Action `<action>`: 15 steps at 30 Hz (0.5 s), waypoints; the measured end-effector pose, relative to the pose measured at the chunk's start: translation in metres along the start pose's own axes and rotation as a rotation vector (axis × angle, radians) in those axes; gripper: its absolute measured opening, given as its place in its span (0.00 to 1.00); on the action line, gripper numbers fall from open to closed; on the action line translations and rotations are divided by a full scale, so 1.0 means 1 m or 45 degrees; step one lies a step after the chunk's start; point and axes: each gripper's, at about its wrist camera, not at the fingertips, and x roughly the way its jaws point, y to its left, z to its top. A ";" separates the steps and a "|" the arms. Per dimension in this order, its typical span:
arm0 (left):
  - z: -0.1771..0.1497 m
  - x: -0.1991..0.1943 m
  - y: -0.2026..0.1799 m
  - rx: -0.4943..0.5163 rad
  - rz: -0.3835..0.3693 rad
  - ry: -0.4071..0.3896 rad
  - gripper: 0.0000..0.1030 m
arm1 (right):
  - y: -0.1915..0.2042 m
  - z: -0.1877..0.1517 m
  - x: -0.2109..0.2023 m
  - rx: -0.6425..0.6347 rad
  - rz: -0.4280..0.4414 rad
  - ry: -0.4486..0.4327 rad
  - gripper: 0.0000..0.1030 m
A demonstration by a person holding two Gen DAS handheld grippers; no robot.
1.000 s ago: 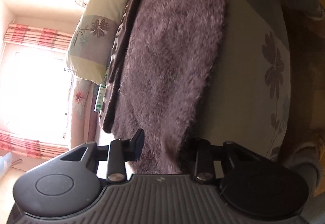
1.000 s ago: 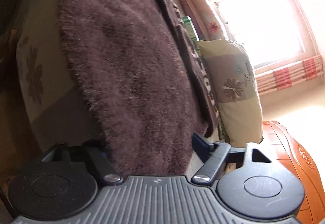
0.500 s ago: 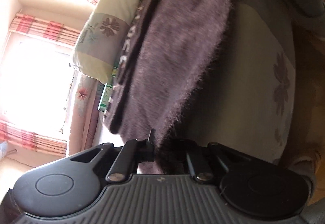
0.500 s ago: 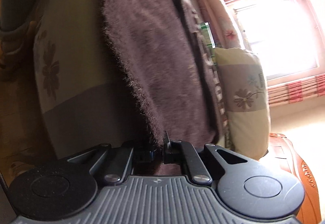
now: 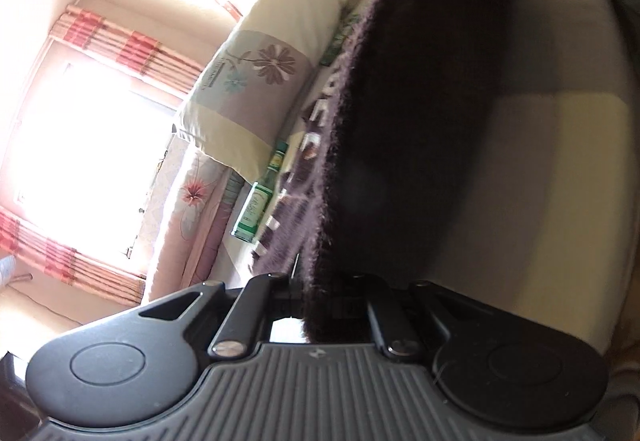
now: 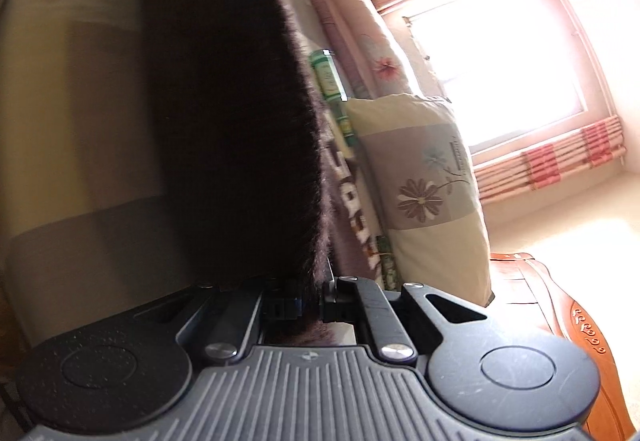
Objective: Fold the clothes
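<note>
left gripper (image 5: pixel 320 301) clamped on fuzzy brown garment (image 5: pixel 416 113) hem | right gripper (image 6: pixel 308 301) clamped likewise | I see cloth rising ahead off the bed (image 5: pixel 560 169), long edge spanning both, neither nearer

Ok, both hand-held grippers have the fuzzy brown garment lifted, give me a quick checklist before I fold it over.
1. Left hand-held gripper shut on the fuzzy brown garment: ok.
2. Right hand-held gripper shut on the same edge: ok.
3. Edge raised off the bedsheet: ok.
4. Far end still on the bed: cannot tell.
5. Green bottle beside the garment near the pillow, close to the landing zone: not ok.
</note>
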 end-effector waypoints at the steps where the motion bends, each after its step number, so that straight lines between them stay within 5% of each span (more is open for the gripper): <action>1: 0.002 0.006 0.006 -0.011 0.001 0.000 0.06 | -0.005 0.002 0.007 0.007 -0.009 0.000 0.08; 15: 0.014 0.095 0.076 -0.195 -0.014 0.036 0.06 | -0.077 0.034 0.132 0.128 -0.107 -0.006 0.07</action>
